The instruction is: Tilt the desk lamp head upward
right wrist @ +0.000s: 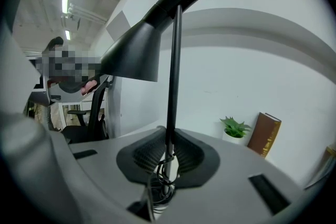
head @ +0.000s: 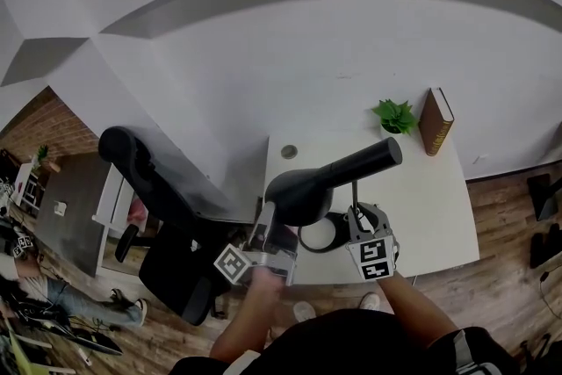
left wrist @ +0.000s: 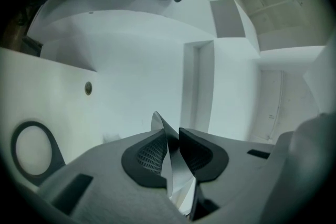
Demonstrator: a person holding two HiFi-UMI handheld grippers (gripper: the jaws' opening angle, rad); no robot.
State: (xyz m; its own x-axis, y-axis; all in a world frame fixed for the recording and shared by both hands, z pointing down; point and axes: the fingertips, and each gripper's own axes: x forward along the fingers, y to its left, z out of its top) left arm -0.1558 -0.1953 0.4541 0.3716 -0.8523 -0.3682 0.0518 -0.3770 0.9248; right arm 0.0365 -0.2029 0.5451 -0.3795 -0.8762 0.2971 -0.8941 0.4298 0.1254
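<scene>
A black desk lamp stands on the white desk (head: pixel 430 198), its cone-shaped head (head: pixel 299 193) hanging over the desk's front left part. Its tube runs up to the right. The head's open side faces down and left in the right gripper view, where the lamp head (right wrist: pixel 134 55) sits high on the thin stem (right wrist: pixel 173 71). My left gripper (head: pixel 268 217) is shut on the thin rim of the shade (left wrist: pixel 169 162); the left gripper (left wrist: pixel 172 136) has the rim edge-on between its pads. My right gripper (head: pixel 356 215) is shut on the stem; the right gripper (right wrist: pixel 169 140) holds it low, above a coiled cord.
The lamp's ring base (head: pixel 320 234) lies on the desk between the grippers. A potted plant (head: pixel 395 115) and a brown book (head: pixel 435 120) stand at the back right against the wall. A black office chair (head: pixel 167 215) stands left of the desk. A cable grommet (head: pixel 289 151) is set in the back left.
</scene>
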